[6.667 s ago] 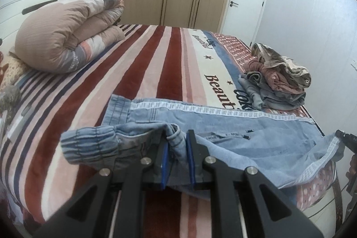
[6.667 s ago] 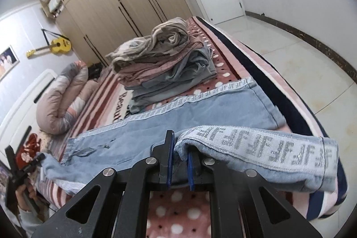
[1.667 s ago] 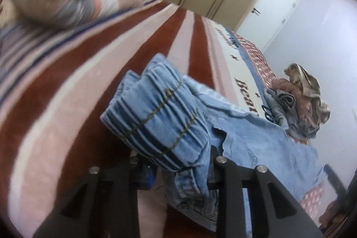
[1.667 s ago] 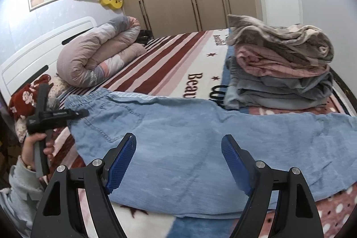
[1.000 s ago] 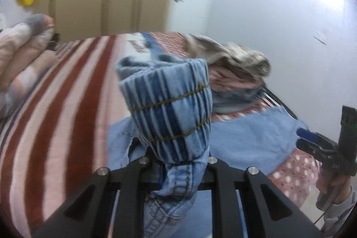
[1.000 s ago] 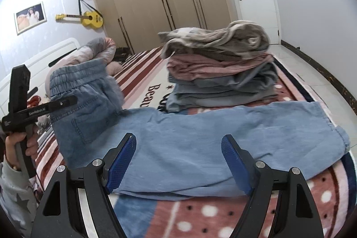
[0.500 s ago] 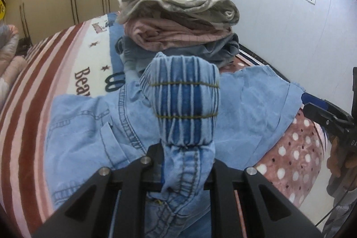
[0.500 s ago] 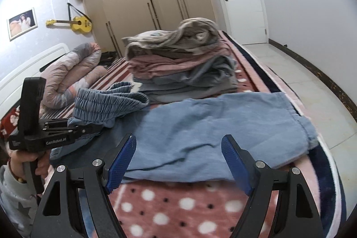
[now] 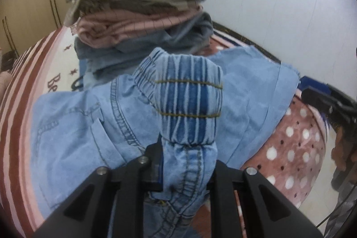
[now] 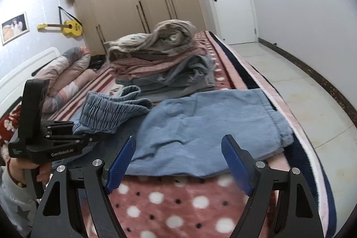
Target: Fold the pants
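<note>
Light blue denim pants (image 10: 207, 124) lie across the bed, leg ends toward the right edge. My left gripper (image 9: 187, 168) is shut on the bunched elastic waistband (image 9: 189, 102), which stands up over its fingers and hangs above the legs (image 9: 252, 90). In the right wrist view the same left gripper (image 10: 73, 135) holds the waistband (image 10: 111, 110) at the left, carried over the pants. My right gripper (image 10: 178, 160) is open, its blue pads (image 10: 121, 162) just above the near hem with nothing between them.
A pile of folded clothes (image 10: 165, 61) sits on the bed behind the pants. A rolled quilt (image 10: 67, 77) lies near the headboard. The striped and dotted blanket (image 10: 178, 204) covers the bed; its right edge drops to a tiled floor (image 10: 312, 90).
My left gripper has carried the waistband across the bed toward the leg ends and lower, doubling the pants over. The right gripper shifted toward the hem and stayed open.
</note>
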Available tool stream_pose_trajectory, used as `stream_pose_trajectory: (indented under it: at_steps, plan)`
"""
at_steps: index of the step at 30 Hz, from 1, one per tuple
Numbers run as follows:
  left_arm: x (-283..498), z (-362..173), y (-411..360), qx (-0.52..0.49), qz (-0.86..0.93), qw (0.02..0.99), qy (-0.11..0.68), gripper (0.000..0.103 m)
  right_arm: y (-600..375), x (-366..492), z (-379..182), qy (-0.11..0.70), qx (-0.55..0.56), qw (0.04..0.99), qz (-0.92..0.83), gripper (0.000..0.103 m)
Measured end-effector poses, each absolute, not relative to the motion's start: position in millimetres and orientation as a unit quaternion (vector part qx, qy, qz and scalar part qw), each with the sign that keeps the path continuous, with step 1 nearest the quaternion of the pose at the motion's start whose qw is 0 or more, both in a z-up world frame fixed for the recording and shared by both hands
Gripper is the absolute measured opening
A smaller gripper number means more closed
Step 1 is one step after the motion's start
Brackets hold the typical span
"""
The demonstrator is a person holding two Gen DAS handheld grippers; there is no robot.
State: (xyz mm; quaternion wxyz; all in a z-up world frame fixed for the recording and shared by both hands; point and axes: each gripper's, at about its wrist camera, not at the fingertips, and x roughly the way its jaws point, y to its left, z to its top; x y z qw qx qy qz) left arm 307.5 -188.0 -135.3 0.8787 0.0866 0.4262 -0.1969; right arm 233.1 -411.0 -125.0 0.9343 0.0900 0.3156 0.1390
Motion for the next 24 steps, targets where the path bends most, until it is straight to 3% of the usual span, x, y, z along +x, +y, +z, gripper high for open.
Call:
stream_pose_trajectory:
  at_steps: [4, 6, 8, 16, 20, 24]
  plan:
    - [305.7, -142.5, -193.4, 0.12, -0.19, 0.872, 0.434, 0.018, -426.4, 233.4, -134.5, 0.331, 0.111, 0.93, 0.114, 0.076]
    - [301.5, -143.8, -195.3, 0.134, -0.199, 0.867, 0.437, 0.031, -435.5, 232.3, -138.0, 0.336, 0.126, 0.928, 0.097, 0.077]
    - [294.2, -140.9, -194.8, 0.107, -0.244, 0.858, 0.44, 0.088, -444.6, 229.4, -141.3, 0.338, 0.142, 0.927, 0.084, 0.08]
    - [275.2, -119.1, -195.8, 0.076, -0.263, 0.867, 0.416, 0.091, -475.8, 224.8, -167.8, 0.361, 0.237, 0.898, 0.081, 0.081]
    - [273.9, -97.5, -183.9, 0.054, -0.258, 0.878, 0.399, 0.091, -482.8, 234.1, -170.7, 0.355, 0.28, 0.886, 0.102, 0.092]
    - [273.3, -81.8, -169.5, 0.039, -0.237, 0.891, 0.384, 0.091, -480.3, 248.4, -174.8, 0.356, 0.312, 0.874, 0.105, 0.093]
